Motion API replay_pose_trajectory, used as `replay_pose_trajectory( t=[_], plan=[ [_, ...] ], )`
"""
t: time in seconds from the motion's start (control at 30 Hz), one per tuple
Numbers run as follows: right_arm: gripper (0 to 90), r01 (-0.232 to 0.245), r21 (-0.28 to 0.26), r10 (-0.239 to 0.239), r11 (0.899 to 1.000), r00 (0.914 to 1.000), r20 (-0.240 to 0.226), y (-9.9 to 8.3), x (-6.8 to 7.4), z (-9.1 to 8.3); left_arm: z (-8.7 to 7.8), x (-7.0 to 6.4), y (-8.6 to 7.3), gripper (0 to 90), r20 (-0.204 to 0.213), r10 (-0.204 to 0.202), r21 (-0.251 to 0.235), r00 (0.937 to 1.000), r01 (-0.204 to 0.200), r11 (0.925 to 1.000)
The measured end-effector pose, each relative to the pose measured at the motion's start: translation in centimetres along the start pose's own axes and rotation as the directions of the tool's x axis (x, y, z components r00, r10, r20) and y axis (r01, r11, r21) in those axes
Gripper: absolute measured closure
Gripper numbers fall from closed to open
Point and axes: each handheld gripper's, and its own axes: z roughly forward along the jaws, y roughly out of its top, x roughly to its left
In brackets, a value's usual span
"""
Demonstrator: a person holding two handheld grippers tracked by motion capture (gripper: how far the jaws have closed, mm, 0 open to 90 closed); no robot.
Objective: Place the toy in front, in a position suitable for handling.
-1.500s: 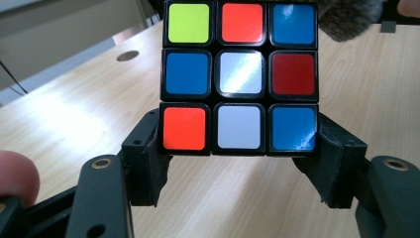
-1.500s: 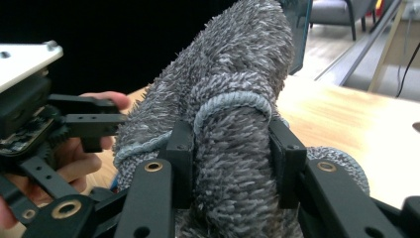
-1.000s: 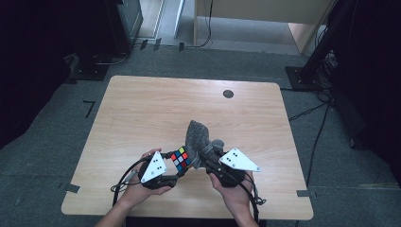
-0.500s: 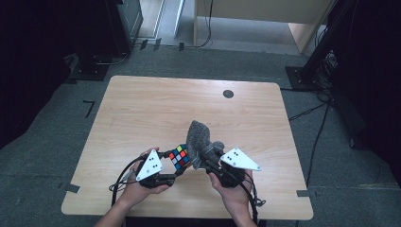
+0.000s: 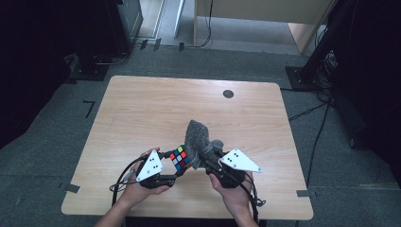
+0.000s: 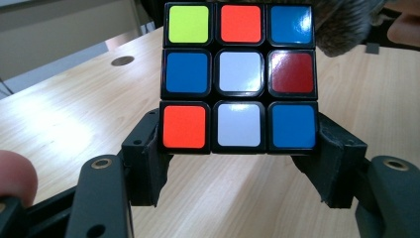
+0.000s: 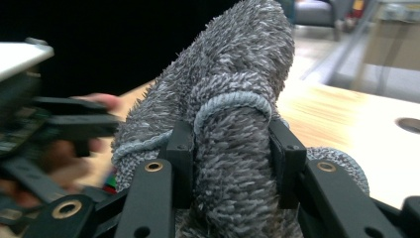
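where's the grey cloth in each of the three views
High view: the grey cloth stands low and centre, clamped in the right gripper, its left edge against the cube.
Left gripper view: a fuzzy grey patch at the top right, behind the cube.
Right gripper view: centre, pinched between the black jaws.
Shared landmark: the dark round hole in the table.

Each black plastic claw (image 5: 176, 172) (image 5: 208, 161) carries a grey three-cornered plate, brass-ringed screw holes and a trailing black cable
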Motion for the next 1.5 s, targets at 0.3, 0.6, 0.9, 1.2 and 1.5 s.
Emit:
replay_pose_trajectory(
  t=[0.3,0.6,0.9,1.2,1.5],
  plan=[
    [62.8,-0.040,0.000,0.040,0.999,0.9971,0.064,-0.3,-1.5,-0.2,-1.0,0.6,0.3,34.3,-0.006,0.011,-0.033,0.9999,-0.011,0.9994],
    [62.8,-0.011,0.022,0.010,1.000,0.9995,0.029,-0.5,-0.5,0.3,-0.9,0.2,0.3,34.3,0.023,0.021,-0.040,0.9995,-0.020,0.9990],
    [62.1,-0.069,-0.043,0.066,0.997,0.9953,-0.071,0.2,-0.3,-0.4,-0.6,-0.1,0.1,34.2,0.035,0.043,-0.026,0.9985,-0.043,0.9988],
    [61.9,-0.025,0.011,0.024,1.000,0.9953,0.094,-0.7,-1.2,0.3,-0.4,-0.9,0.2,34.2,0.002,0.136,0.009,0.9907,-0.136,0.9906],
    [61.9,0.012,0.042,-0.018,0.999,0.9892,0.146,-1.1,-0.8,0.6,-0.3,-2.4,0.4,34.2,-0.117,0.292,0.042,0.9492,-0.289,0.9564]
  ],
)
